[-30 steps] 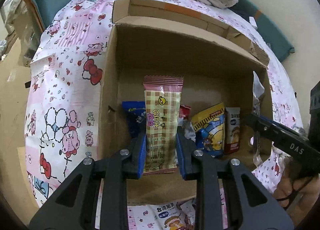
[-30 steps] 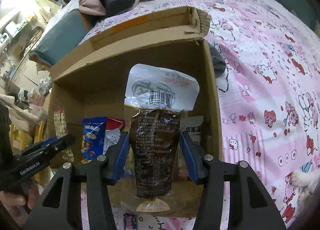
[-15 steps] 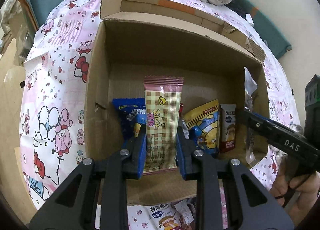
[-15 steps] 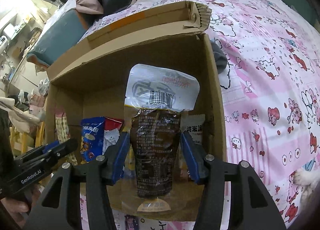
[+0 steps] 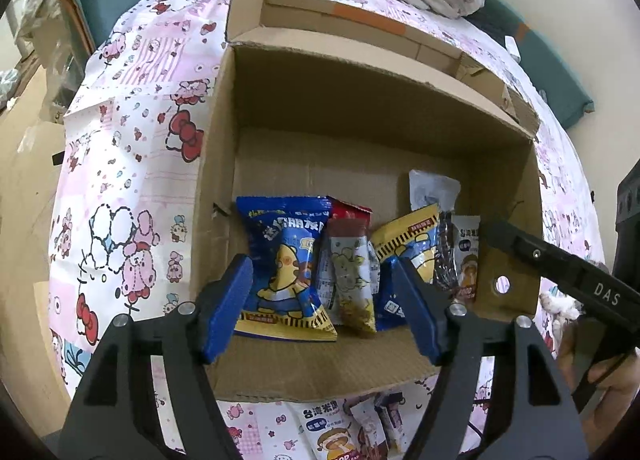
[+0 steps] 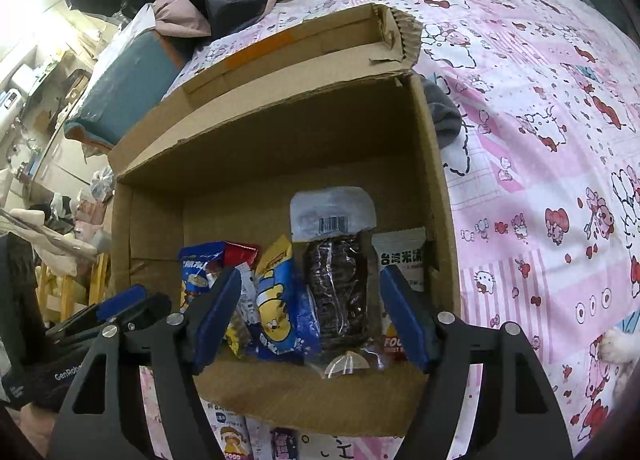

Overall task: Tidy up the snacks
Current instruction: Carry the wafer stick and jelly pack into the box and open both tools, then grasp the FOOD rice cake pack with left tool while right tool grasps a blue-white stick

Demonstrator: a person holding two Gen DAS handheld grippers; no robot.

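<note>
Both grippers, left (image 5: 322, 308) and right (image 6: 310, 312), are opening above the box (image 5: 216, 163) (nothing gripped); snack packets (image 5: 286, 264) crowd its near edge, its back floor bare.

We see an open brown cardboard box (image 5: 400, 131) on the bed, snack packets lined up along its near wall: blue foil bag (image 5: 286, 272), slim pale wrapper (image 5: 352, 284), yellow-blue bag (image 5: 408, 256), dark clear-wrapped pack (image 6: 340, 284), small white packet (image 6: 400, 260).

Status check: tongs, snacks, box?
Both tongs opening, left and right, nothing gripped. Dark cookie pack and other snacks standing in cardboard box. More packets outside box front.
</note>
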